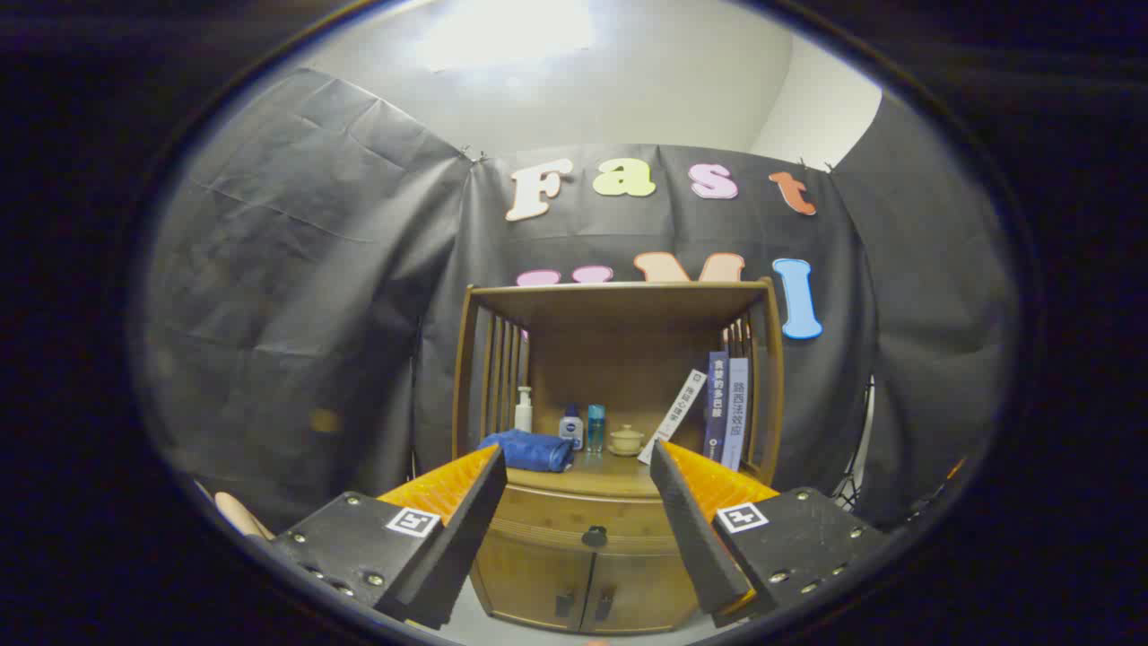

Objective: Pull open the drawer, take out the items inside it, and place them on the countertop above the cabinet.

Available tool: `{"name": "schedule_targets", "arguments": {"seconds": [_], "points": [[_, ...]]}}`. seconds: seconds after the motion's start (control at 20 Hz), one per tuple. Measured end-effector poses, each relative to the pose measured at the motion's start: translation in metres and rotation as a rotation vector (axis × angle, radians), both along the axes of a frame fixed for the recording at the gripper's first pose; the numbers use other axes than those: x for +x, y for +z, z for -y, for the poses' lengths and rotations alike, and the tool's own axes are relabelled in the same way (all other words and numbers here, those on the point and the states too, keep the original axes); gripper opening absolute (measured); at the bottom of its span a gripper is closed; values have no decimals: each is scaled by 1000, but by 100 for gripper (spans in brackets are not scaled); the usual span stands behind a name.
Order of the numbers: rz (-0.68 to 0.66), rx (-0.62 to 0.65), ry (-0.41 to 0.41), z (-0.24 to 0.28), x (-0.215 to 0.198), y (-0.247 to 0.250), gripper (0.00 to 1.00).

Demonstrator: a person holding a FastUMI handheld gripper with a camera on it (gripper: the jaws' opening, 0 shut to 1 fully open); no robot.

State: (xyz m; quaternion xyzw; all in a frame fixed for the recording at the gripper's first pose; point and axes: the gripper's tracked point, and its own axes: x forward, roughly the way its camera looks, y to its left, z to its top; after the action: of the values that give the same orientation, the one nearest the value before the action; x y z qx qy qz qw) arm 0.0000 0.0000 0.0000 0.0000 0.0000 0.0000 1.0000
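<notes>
**Drawer shut, gripper wide open and short of the cabinet**

Wooden cabinet (619, 431) straight ahead, against the black cloth wall, taken here as the landmark. Open shelf bay in its upper part, under a flat top board, with slatted side walls. Countertop (619, 483) as the floor of that bay. Below the countertop, the drawer (547, 520), front flush with the cabinet, closed, round dark knob (594, 536) at its centre. Contents of the drawer hidden. Under the drawer, two cabinet doors (583, 588), closed, a small dark handle on each near the middle seam.

Gripper (578, 467) apart from the cabinet, touching nothing. Jaws spread wide, nothing between them; drawer knob seen in the gap, beyond the fingertips and lower.

On the countertop, at the cabinet's right side: books (726, 408) upright against the slats, one white book (674, 414) leaning toward them. At the cabinet's left front: folded blue towel (529, 450). Behind the towel, near the left slats: white pump bottle (524, 410). Toward the cabinet's middle, in a row: small white bottle with dark cap (571, 428), blue bottle (595, 426) just beside it, then a small lidded cup (625, 440).
</notes>
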Motion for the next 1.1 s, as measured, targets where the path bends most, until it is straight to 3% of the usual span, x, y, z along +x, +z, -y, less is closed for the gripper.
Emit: {"name": "schedule_targets", "arguments": {"seconds": [0.75, 1.1], "points": [[-38, -1, -59, 6, -23, 1, 96], [-43, -39, -56, 5, 7, -32, 96]]}}
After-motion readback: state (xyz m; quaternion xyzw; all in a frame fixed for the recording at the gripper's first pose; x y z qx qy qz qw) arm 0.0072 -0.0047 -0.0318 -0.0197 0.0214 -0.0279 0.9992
